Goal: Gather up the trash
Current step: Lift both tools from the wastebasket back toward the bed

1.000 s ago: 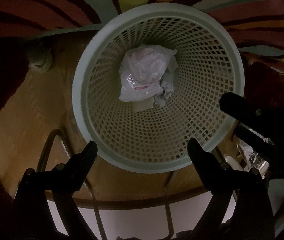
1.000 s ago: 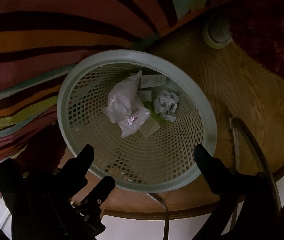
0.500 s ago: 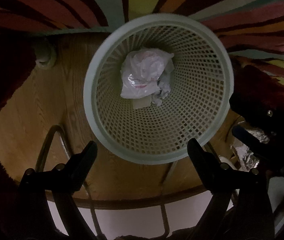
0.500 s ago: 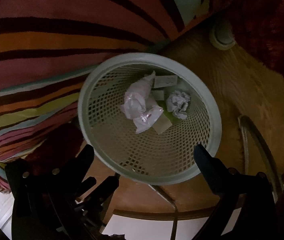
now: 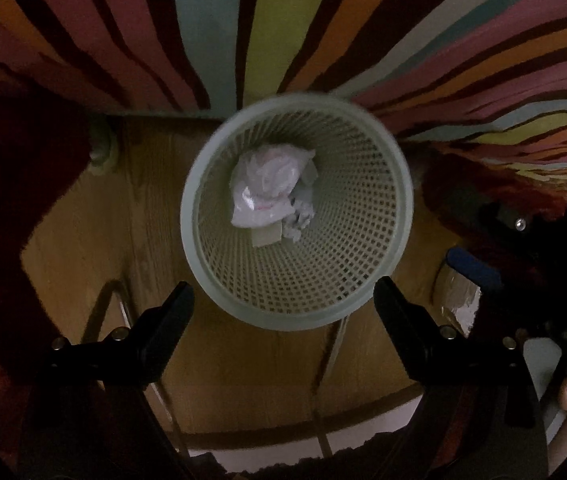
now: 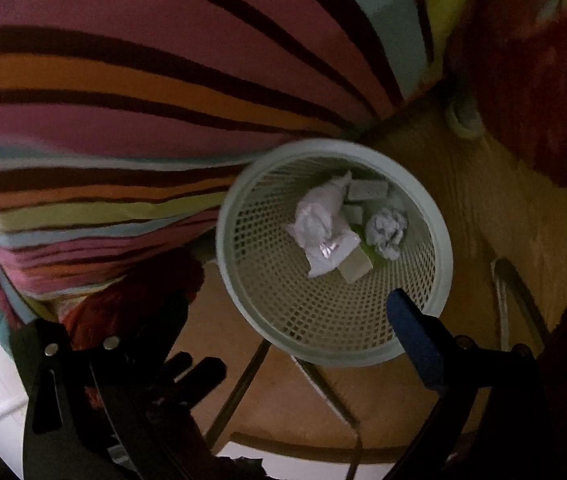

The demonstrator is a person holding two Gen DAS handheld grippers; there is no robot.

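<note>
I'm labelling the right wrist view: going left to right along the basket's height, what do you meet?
Striped fabric → plastic wrapper inside the mesh basket → crumpled paper ball → bare wooden floor.

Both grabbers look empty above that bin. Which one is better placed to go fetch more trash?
Probably the right gripper, though it is close. Both are open and empty above the basket, but silvery crinkled stuff that may be trash lies at the left view's right edge, beside the right gripper's blue finger.
</note>
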